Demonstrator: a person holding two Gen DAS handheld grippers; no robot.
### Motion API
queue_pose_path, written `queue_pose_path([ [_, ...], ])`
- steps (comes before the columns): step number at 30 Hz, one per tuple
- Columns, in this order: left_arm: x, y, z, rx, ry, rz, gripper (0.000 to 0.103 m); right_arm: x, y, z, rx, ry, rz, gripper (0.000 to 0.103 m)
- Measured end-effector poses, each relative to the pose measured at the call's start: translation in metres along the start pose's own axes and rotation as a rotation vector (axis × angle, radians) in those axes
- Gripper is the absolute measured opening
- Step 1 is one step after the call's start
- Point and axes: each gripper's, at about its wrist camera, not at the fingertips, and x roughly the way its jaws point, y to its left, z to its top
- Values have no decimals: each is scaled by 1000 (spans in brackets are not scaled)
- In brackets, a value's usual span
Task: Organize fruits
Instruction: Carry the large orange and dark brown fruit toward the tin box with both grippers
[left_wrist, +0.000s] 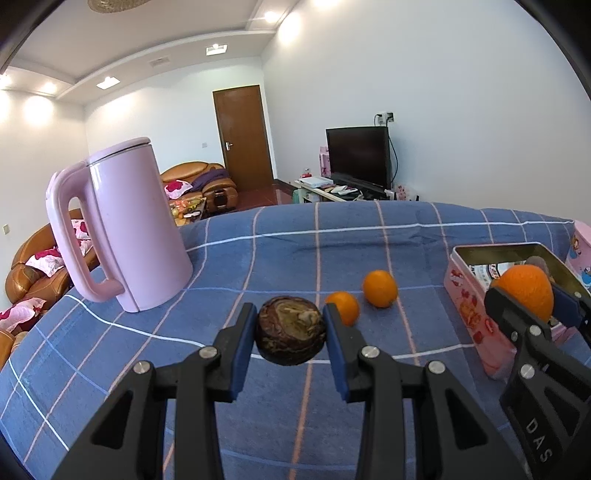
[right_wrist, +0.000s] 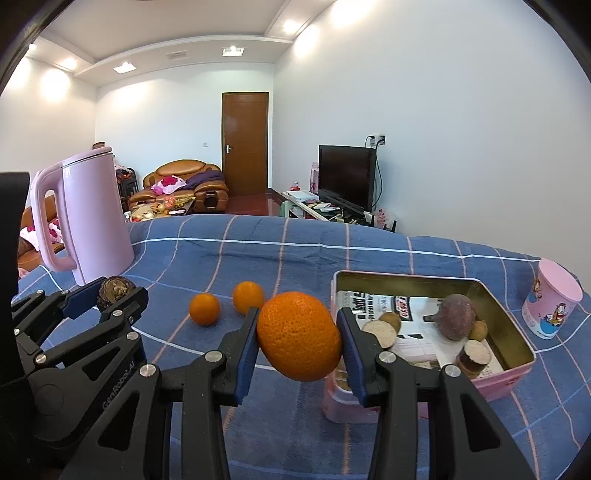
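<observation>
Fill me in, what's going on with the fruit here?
A person is sorting fruit with two handheld tools. The left tool is shut on a dark wrinkled fruit; the right tool is shut on a large orange, held beside the pink tin. The tin already holds a few brownish fruits. Two small oranges lie loose on the blue checked cloth, and a pink kettle stands to the left.

A pink kettle (left_wrist: 122, 229) stands on the checked blue cloth (left_wrist: 295, 240); pink cup (right_wrist: 552, 299) opposite.
</observation>
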Motion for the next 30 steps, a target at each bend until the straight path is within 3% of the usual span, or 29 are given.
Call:
queue_pose_path([
  [30, -16, -79, -3, 52, 23, -94, 39, -19, -85, -10, 2, -23, -103, 44],
])
